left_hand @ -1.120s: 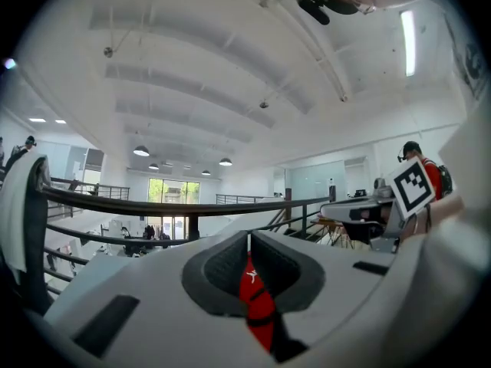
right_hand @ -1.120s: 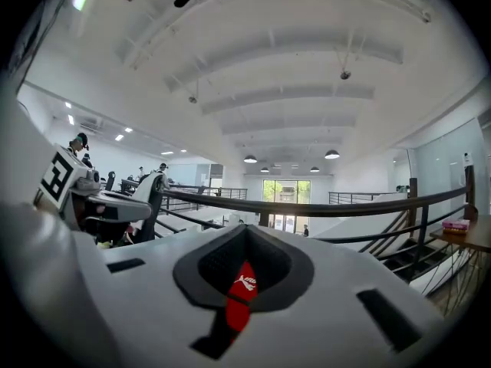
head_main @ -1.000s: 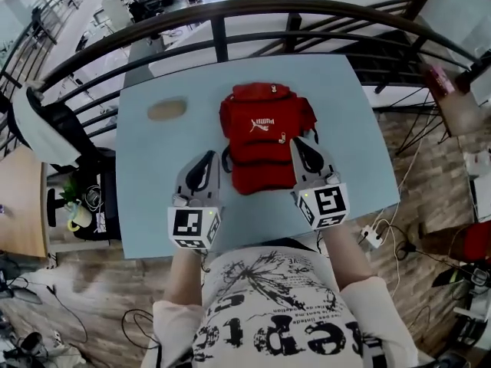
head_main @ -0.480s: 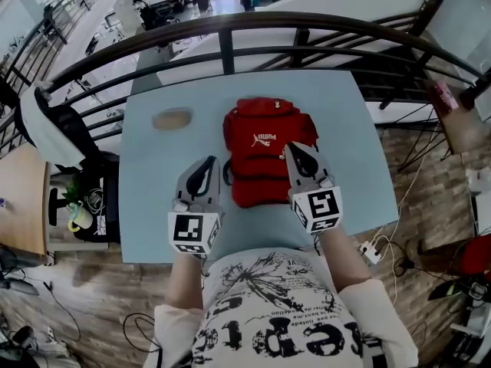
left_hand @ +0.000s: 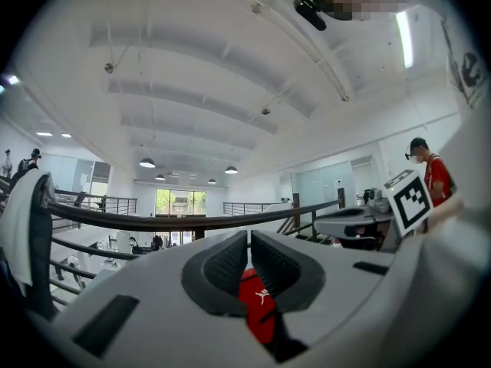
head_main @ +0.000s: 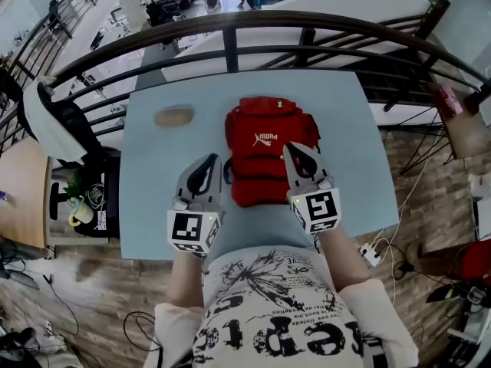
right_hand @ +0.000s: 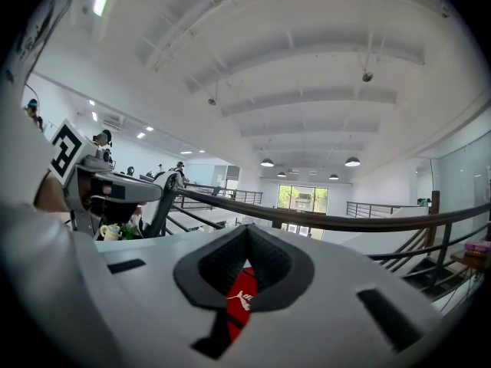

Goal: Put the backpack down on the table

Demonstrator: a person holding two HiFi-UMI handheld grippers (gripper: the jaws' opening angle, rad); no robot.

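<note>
The red backpack lies flat on the pale blue worktop, about midway between the left and right edges. Its white logo faces up, and a short black strap loops out at its near left side. Bare surface shows on every side of it, with more between it and the near edge than the far edge.

The left claw hangs over the worktop just beside the backpack's near left corner. In the left gripper view its two dark pads are pressed together, and only a strip of red bag shows beyond them. The right claw reaches in from the near edge, its tip over the backpack's right side. Whether it touches the fabric cannot be told. The right gripper view shows this claw's pads together too, with red fabric and part of the logo visible past them and nothing clamped between.

Each claw carries a marker cube at its rear, close to the person's printed shirt. A small tan oval object sits toward the far left corner, well apart from the backpack. A dark curved railing runs beyond the far edge.
</note>
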